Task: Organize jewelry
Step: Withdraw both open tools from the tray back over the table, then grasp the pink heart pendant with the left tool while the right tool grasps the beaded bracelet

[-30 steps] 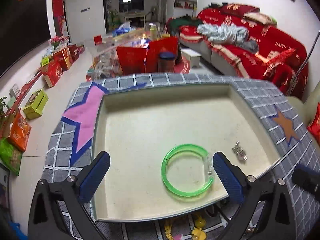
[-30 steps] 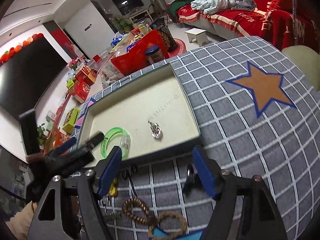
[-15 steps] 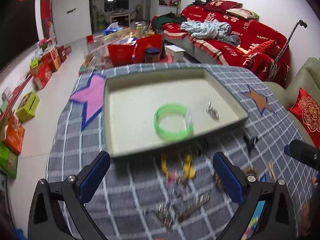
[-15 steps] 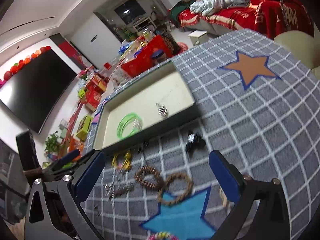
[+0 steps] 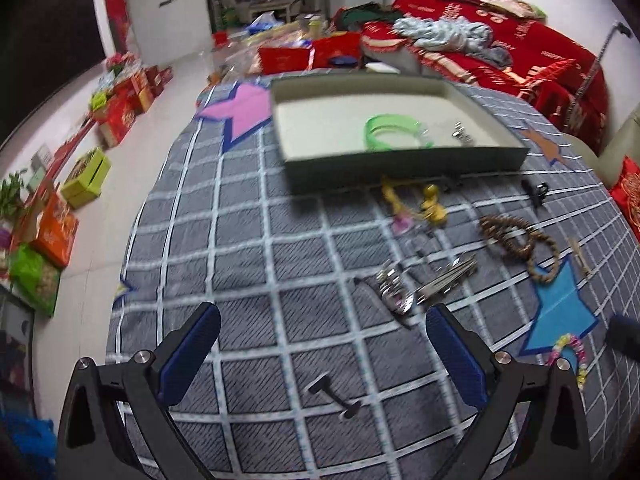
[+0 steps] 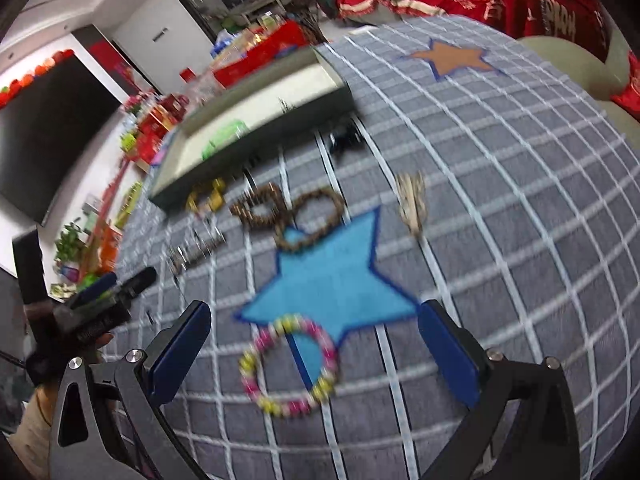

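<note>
Right gripper (image 6: pixel 312 356) hangs with its jaws spread wide and nothing between them, and sitting right in that gap is the pink-and-yellow beaded bracelet (image 6: pixel 289 366), lying flat on the grey checked tablecloth (image 6: pixel 500 208) at the lower tip of the blue star patch (image 6: pixel 332 280). That looks like the next pick. Judging by its look, it is light and floppy, strung beads that will sag and roll, so the sensible hold is across one side of the loop, pinching the bead strand itself, not trying to span the whole ring.

Left gripper (image 5: pixel 320 354) is likewise wide open and holding nothing, hovering over bare cloth with a small dark barbell-shaped piece (image 5: pixel 334 396) just ahead of it. Tiny, stiff, probably slippery; it wants a pinch across the bar.

Further out: a tangle of silvery metal clips (image 5: pixel 424 280), two brown wooden bead bracelets (image 5: pixel 520 240) touching each other, yellow trinkets (image 5: pixel 432 206) just beside the tray. The tray (image 5: pixel 400 164) sits at the far side, already carrying a green bangle (image 5: pixel 396 134), rigid and easy, and a small silver piece (image 5: pixel 460 134) beside it
</note>
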Demonstrator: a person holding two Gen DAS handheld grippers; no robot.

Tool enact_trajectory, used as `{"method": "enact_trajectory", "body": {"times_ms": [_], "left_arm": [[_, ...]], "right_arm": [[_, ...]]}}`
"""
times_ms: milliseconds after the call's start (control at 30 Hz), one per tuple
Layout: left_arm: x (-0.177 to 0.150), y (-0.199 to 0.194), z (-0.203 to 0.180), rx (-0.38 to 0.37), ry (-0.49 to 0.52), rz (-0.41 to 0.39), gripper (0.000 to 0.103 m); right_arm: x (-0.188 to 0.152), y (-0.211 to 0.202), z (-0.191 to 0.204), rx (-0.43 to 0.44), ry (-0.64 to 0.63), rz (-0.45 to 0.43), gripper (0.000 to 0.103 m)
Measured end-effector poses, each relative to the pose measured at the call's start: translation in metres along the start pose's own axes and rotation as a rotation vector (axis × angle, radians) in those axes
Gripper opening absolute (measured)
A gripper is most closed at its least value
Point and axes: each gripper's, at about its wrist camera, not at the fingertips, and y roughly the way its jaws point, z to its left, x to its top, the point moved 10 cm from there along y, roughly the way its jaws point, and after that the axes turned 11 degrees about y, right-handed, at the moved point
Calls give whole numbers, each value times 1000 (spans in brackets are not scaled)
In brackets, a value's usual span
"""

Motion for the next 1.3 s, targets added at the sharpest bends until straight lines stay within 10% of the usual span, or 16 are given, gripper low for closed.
{"method": "enact_trajectory", "body": {"times_ms": [433,1033,1167,1300], "left_arm": [[-4,20,0,-13,-43,46,103],[2,31,-13,8,-30,54,103],[7,30,-17,6,-26,33,103],[13,26,-25,-9,1,19,79]], "right_arm": [[-19,-1,-12,-125,-62,-14,102],[-23,9,-3,-260,-231,-44,77],[-25,9,5,-262,-278,-52,62],[-26,10,13,-249,-296,-43,40]]}}
